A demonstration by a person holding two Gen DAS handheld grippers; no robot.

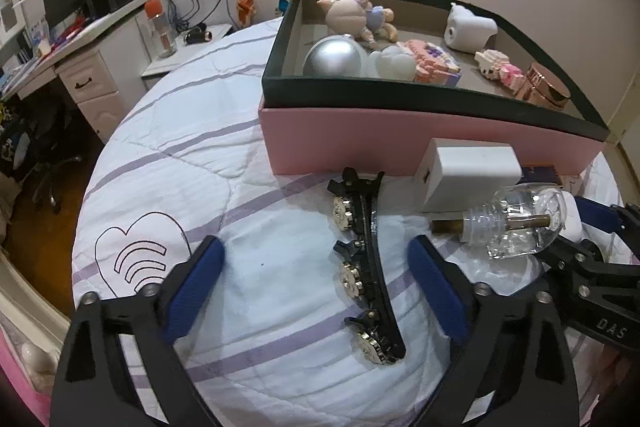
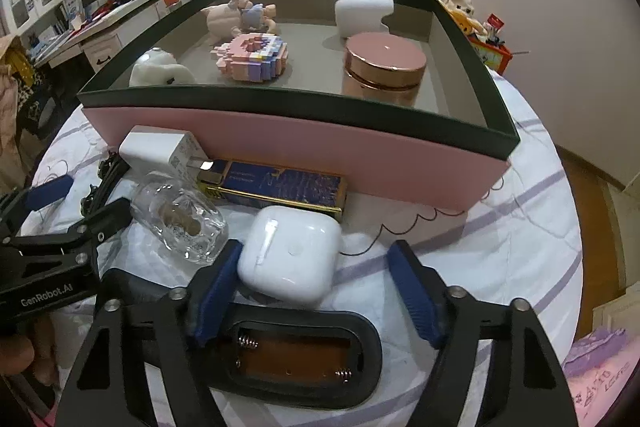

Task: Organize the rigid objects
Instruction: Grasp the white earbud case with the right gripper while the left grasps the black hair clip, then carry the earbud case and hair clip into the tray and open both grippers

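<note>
Left tongs [image 1: 316, 275] stood wide over the black hair clip [image 1: 366, 267], gripping nothing; right tongs [image 2: 316, 291], open, straddled the earbud case [image 2: 290, 255]. Centring first would steady both grasps.

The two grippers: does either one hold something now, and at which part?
Nothing is held. The left gripper stands open around the black hair clip; the right gripper is open beside the white earbuds case.

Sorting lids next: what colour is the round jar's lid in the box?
Shiny rose gold lid, clearest in the right wrist view.
</note>
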